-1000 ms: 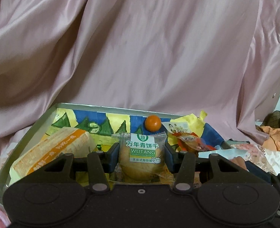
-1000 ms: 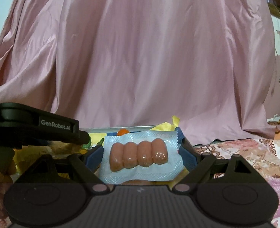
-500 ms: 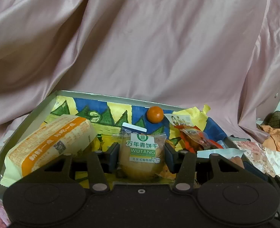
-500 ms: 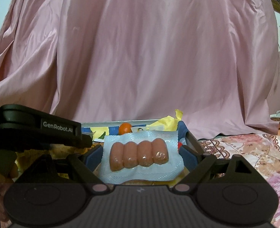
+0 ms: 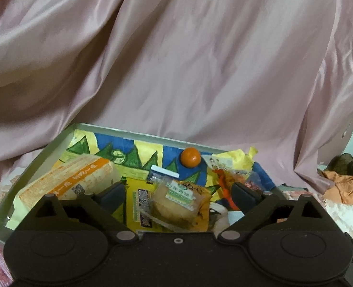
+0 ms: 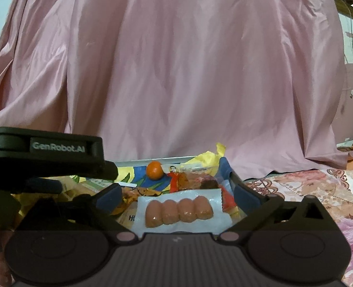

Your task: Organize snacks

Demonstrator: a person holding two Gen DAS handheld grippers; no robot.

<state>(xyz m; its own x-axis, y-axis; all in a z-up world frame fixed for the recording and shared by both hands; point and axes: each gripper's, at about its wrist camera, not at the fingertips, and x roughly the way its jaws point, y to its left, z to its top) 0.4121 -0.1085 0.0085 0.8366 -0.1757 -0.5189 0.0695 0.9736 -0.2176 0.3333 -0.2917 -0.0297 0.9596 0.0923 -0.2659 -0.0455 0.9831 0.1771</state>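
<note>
A shallow box (image 5: pixel 57 141) with a blue, yellow and green lining holds the snacks. My left gripper (image 5: pixel 177 191) is open above it; the Wutang cake packet (image 5: pixel 176 203) lies loose and tilted between the spread fingers on other snacks. My right gripper (image 6: pixel 177 195) is open too; the clear packet of small sausages (image 6: pixel 179 211) lies flat between its fingers on the pile. A small orange (image 5: pixel 190 157) sits at the box's back, also in the right wrist view (image 6: pixel 154 169). The left gripper's body (image 6: pixel 45 153) shows at left in the right wrist view.
A large orange-and-cream biscuit pack (image 5: pixel 68 184) leans in the box's left part. Yellow and red wrappers (image 5: pixel 234 165) fill the right corner. Pink satin drapes (image 5: pixel 176 59) behind. A floral cloth (image 6: pixel 308 191) lies right of the box.
Both grippers opened. The cake packet dropped from the left jaws and tipped onto the pile; the sausage packet dropped from the right jaws and lies lower in the box.
</note>
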